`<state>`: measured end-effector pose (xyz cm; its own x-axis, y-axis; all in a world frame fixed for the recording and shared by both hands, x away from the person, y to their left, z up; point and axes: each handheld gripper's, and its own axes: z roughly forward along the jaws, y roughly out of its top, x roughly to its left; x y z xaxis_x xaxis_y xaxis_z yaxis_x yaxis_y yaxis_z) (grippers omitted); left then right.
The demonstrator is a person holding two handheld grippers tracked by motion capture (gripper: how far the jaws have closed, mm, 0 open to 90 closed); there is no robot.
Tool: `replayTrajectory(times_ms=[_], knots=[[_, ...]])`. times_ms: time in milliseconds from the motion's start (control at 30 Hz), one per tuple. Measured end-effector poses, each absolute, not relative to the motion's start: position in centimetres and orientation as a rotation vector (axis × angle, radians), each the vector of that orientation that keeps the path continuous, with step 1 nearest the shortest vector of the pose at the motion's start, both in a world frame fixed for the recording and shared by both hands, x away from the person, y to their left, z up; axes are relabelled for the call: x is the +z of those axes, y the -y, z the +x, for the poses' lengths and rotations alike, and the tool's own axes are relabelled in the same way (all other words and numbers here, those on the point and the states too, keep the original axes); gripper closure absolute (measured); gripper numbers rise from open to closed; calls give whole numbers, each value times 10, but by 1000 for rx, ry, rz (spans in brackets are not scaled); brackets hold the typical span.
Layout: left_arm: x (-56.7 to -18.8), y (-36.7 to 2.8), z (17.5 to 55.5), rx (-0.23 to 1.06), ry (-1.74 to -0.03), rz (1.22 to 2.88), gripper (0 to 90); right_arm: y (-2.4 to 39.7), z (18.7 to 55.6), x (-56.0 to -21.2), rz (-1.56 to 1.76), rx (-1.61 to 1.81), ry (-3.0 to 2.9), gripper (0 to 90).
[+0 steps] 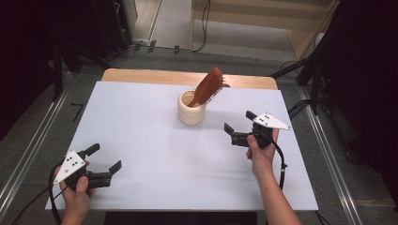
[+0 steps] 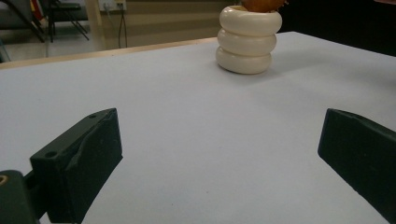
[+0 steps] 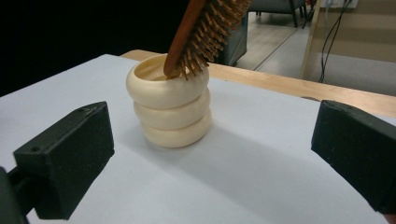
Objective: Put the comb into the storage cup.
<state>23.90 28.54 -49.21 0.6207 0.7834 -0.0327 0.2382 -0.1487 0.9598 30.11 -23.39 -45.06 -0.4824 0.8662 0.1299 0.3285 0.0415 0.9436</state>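
Both my left gripper (image 1: 104, 158) and right gripper (image 1: 239, 122) gape wide over bare white table (image 1: 141, 122); hairbrush (image 1: 209, 86) leans in cream cup (image 1: 191, 108) near the far wooden edge (image 1: 141, 75)

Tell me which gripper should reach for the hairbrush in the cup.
Right. The right gripper sits open close beside the ringed cup holding the hairbrush; the left gripper is far off at the near corner.

hairbrush (image 1: 209, 86): reddish-brown wood, tan bristles
ribbed cup (image 1: 191, 108): cream
table (image 1: 141, 140): white top, light wood edge
gripper jaws: black
gripper plates: grey, black dots
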Motion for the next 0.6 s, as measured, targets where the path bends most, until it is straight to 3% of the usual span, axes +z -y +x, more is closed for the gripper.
replayTrajectory(times_ms=[600], knots=[[-492,-286,239,592,-846,1699,0,253,271,-462,1176,1445,-1856,0]])
